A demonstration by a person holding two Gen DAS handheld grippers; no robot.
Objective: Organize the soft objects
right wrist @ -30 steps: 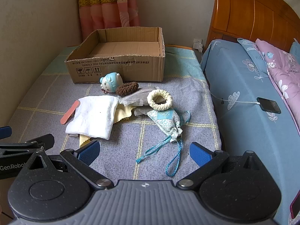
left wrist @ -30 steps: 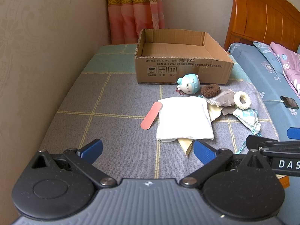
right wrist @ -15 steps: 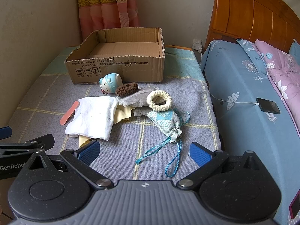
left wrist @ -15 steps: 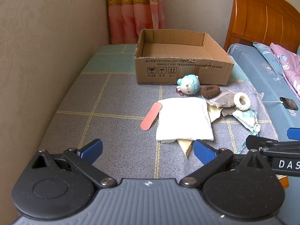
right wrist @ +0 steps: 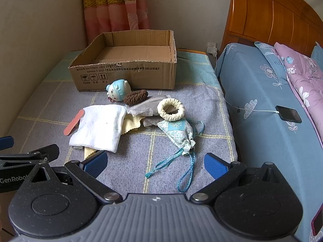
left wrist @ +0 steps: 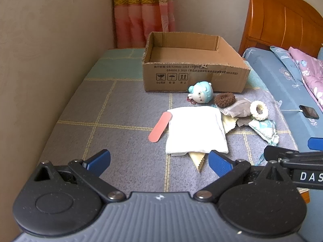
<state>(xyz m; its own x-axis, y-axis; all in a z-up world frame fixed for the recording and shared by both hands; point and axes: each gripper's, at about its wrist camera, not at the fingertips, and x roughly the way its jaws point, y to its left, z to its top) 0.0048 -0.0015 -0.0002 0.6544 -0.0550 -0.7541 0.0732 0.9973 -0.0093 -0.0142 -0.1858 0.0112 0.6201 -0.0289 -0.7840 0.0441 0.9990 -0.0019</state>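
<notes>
1. Grey checked bedding [left wrist: 125, 109] covers the work surface, set against a beige wall, with a blue-sheeted bed [right wrist: 262, 92] and wooden headboard [right wrist: 278, 14] alongside.
2. We find the left gripper [left wrist: 159, 160] and right gripper [right wrist: 154, 162] both spread wide, nothing between the pads, hovering at the near edge.
3. Nearest us lie the white folded cloth [left wrist: 194, 130], the pink nail file [left wrist: 160, 127] touching its left edge, and the floral drawstring pouch [right wrist: 178, 134].
4. Beyond sit the cream scrunchie [right wrist: 170, 109], brown scrunchie [right wrist: 135, 97] and blue plush toy [right wrist: 119, 90].
5. Farthest stands the open cardboard box [left wrist: 193, 74], curtain [left wrist: 142, 12] behind.
6. Against the earlier frames we note only a slight shift of view; objects lie unchanged.
</notes>
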